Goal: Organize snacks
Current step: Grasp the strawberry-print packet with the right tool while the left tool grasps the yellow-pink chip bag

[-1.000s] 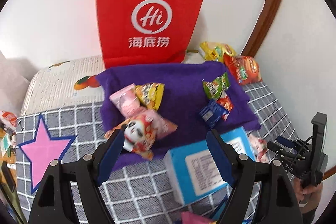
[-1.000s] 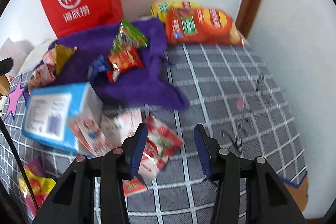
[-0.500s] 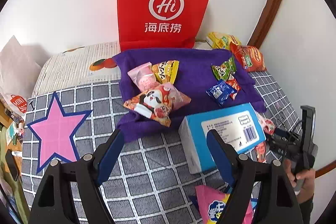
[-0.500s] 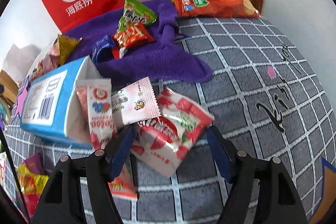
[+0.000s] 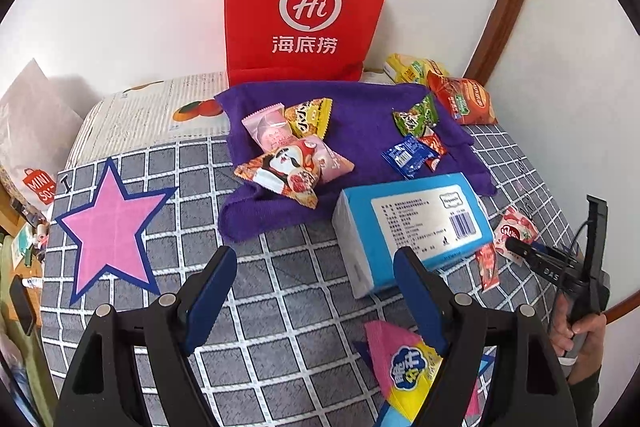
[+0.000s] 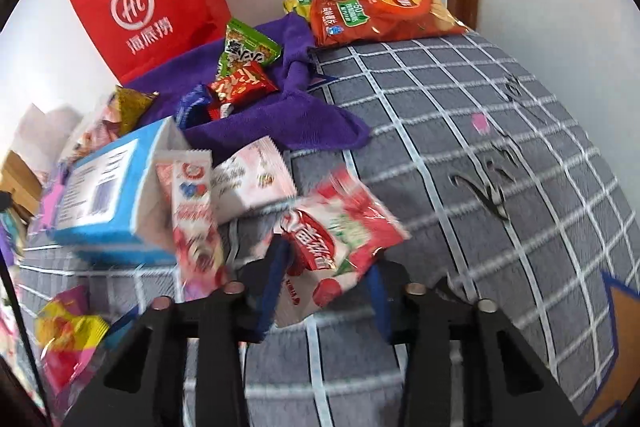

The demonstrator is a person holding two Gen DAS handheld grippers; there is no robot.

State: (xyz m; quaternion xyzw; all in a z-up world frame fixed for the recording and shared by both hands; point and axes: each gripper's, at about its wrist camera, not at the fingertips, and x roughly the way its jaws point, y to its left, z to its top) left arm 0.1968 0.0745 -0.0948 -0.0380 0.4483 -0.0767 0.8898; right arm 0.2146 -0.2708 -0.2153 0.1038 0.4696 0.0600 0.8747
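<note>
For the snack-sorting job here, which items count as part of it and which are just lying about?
Part of the job:
- red-and-white snack packet, clamped in the right tool
- panda packet and other packets on the purple towel
- orange chip bag

Lying about:
- red paper bag
- blue box
- checked cloth

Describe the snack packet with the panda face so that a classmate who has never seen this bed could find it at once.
Start at the red paper bag standing against the wall. Before it lies a purple towel; on the towel's left part sit three packets. The panda packet is the nearest, at the towel's front edge, the only one with a black-and-white face.
</note>
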